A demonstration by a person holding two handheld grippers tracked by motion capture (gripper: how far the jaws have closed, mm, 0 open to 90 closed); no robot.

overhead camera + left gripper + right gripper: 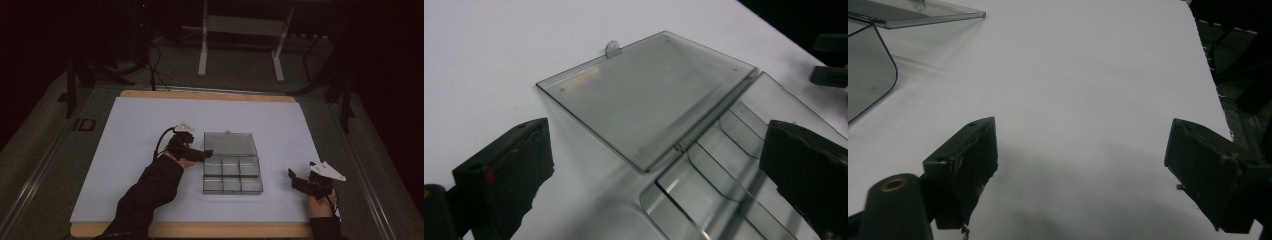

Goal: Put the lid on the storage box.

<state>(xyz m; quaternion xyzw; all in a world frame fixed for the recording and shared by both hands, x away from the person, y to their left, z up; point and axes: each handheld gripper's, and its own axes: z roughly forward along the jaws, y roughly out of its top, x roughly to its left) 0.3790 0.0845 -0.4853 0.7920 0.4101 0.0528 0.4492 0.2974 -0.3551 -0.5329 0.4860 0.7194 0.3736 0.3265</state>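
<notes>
A clear plastic compartment box [232,174] lies open in the middle of the white mat, its lid [229,143] folded back flat on the far side. In the left gripper view the lid [646,95] and the empty compartments [719,170] lie just ahead of the jaws. My left gripper [205,154] is open at the box's left edge near the hinge, holding nothing. My right gripper [295,178] stands open over bare mat to the right of the box, apart from it. The box's corner [868,70] and lid edge [918,12] appear at the top left of the right gripper view.
The white mat [125,145] covers a wooden table top [200,230]. Beyond the table's far edge stand a white metal frame [240,35] and dark cables [155,65] on the floor. The right edge of the mat [1205,55] is close to my right gripper.
</notes>
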